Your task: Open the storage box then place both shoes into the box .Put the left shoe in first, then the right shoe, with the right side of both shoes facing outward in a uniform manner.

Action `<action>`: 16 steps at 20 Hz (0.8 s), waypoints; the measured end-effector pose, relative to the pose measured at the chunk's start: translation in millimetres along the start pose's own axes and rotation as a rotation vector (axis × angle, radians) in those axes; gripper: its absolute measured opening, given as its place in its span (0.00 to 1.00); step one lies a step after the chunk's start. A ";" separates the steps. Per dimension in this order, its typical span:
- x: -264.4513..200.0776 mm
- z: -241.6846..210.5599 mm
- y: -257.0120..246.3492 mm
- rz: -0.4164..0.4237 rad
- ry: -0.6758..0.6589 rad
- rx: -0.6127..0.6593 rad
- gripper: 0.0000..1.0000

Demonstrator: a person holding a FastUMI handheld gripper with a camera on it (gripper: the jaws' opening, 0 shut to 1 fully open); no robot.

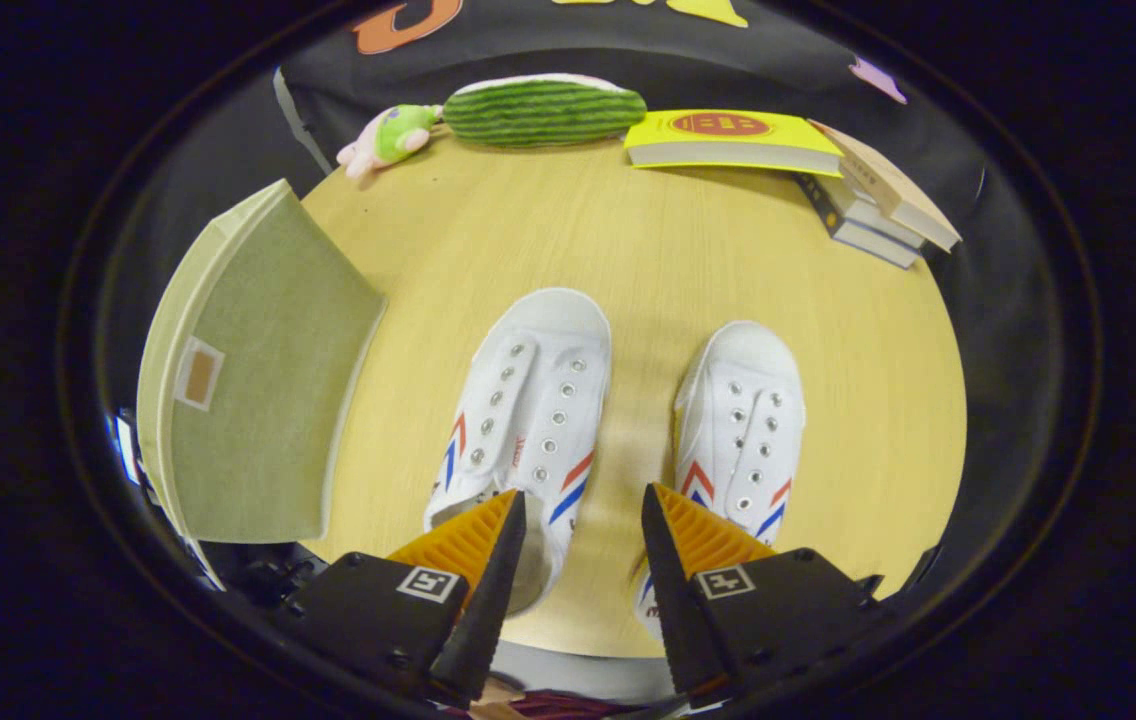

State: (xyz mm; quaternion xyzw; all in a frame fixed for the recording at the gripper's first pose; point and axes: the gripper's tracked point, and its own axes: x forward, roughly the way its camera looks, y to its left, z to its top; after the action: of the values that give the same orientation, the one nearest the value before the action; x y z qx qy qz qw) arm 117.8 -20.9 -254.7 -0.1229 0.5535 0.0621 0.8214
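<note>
Two white canvas shoes with red and blue stripes stand side by side on the round wooden table (668,240), toes pointing away from me. The left shoe (528,400) lies partly under my left finger, the right shoe (743,420) partly under my right finger. My gripper (583,510) hovers open above the shoes' heels, with bare table between its fingers. A green fabric storage box (258,390) with its lid shut sits on the table to the left of the left shoe.
At the table's far edge lie a green striped plush cucumber (543,110) and a small plush toy (393,135). A yellow book (728,140) and a stack of books (878,205) sit at the far right.
</note>
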 end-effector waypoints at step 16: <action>-11.1 10.3 40.0 0.337 0.007 0.271 0.06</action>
State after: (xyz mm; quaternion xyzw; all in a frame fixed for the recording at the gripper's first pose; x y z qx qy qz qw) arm 113.3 20.7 -246.1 0.0826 0.5723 0.1231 0.8065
